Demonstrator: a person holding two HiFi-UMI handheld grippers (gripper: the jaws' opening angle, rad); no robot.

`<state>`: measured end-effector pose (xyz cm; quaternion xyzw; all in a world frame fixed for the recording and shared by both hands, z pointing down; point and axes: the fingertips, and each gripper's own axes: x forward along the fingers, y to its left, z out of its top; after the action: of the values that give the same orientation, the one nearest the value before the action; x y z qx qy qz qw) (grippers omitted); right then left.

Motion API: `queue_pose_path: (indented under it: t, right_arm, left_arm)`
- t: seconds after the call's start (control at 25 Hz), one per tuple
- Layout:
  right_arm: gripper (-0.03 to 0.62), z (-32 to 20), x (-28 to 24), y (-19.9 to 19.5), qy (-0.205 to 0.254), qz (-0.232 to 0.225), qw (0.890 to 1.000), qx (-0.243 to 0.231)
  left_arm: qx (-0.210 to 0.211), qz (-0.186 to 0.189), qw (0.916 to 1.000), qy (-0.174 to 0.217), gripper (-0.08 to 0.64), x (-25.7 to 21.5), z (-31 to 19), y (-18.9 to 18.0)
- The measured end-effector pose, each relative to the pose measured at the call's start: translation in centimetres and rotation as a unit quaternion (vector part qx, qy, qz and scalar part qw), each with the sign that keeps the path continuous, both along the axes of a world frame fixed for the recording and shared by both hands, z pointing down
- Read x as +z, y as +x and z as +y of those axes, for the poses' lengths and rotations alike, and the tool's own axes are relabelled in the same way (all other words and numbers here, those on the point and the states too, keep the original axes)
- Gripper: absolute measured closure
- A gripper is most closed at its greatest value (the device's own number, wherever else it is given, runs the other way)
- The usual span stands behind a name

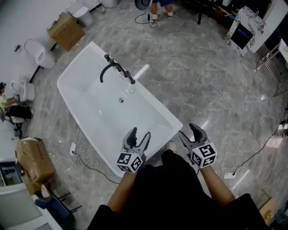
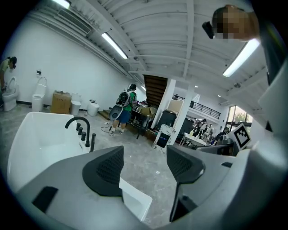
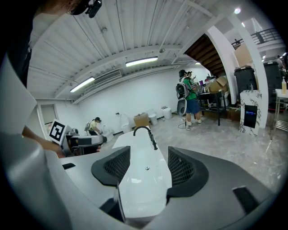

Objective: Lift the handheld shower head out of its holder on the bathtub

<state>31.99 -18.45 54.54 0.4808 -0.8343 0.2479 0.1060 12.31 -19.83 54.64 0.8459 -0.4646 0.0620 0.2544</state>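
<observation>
A white freestanding bathtub (image 1: pixel 81 83) lies diagonally on the grey floor. On its far rim stands a black arched faucet (image 1: pixel 108 68), with the black handheld shower head (image 1: pixel 130 79) upright in its holder at the right end of the row of fittings. My left gripper (image 1: pixel 139 136) and right gripper (image 1: pixel 191 134) hover side by side over the tub's near end, both open and empty, far from the fittings. The left gripper view has the faucet (image 2: pixel 77 123) and the shower head (image 2: pixel 92 141) left of the open gripper (image 2: pixel 144 168). In the right gripper view the shower head (image 3: pixel 154 144) stands beyond the open gripper (image 3: pixel 147 167).
Cardboard boxes (image 1: pixel 66 30) and toilets (image 1: pixel 39 53) stand beyond the tub at the left. Cables (image 1: pixel 85 157) trail on the floor by the tub's near side. A person (image 1: pixel 161 8) stands at the far end. A marble-look stand (image 1: pixel 245 29) is at the far right.
</observation>
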Motion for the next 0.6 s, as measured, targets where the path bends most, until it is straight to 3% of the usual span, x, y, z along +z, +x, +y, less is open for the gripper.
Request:
queue_pose_path:
  t: [0.24,0.6]
  right_arm:
    - [0.362,0.5,0.7,2.2,-0.013,-0.002,1.0,0.003]
    - [0.362,-2.6,-0.1,2.7,-0.008,-0.002,1.0,0.014]
  left_arm:
    - [0.035,-0.041,0.9985,0.01,0.284,3.1,-2.8,3.8]
    - [0.016,-0.038,0.9992,-0.003,0.284,7.1,-8.4,3.7]
